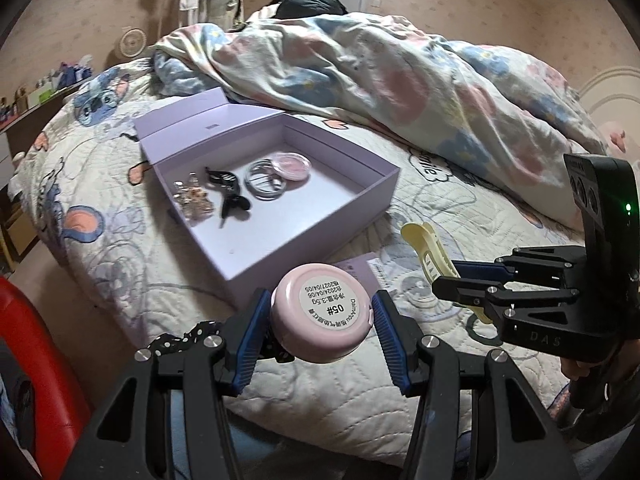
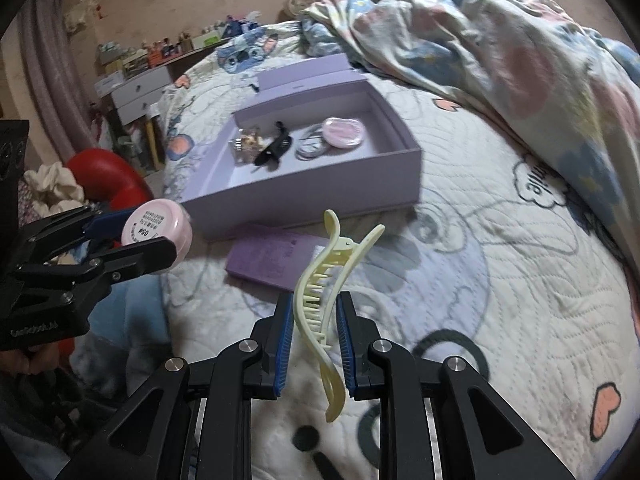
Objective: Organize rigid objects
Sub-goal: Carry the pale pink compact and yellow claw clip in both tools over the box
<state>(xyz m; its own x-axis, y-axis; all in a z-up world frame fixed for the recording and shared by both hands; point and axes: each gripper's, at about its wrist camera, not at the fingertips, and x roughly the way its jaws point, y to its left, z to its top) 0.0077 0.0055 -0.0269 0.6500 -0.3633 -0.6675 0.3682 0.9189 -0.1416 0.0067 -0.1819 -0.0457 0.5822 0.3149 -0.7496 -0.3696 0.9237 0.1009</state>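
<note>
The left tongs (image 1: 318, 316) clamp a round pink plastic jar (image 1: 320, 316) above the quilted bed (image 1: 340, 380). The right tongs (image 2: 314, 320) pinch a pale yellow plastic hair claw (image 2: 320, 300). Beyond both, an open lilac cardboard box (image 1: 320, 220) on the bed holds a black hair clip (image 1: 228, 192), metal rings (image 1: 264, 180) and a pink compact (image 1: 290, 165).

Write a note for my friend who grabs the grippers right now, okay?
Left gripper: shut on the pink round compact, label side up.
Right gripper: shut on the yellow hair claw clip.
Both are held above the bed, near the open lilac box.
Done: in the box are a black hair clip, a silver ring-shaped item, another pink compact and small gold trinkets.
Left: put both held things in the box.
</note>
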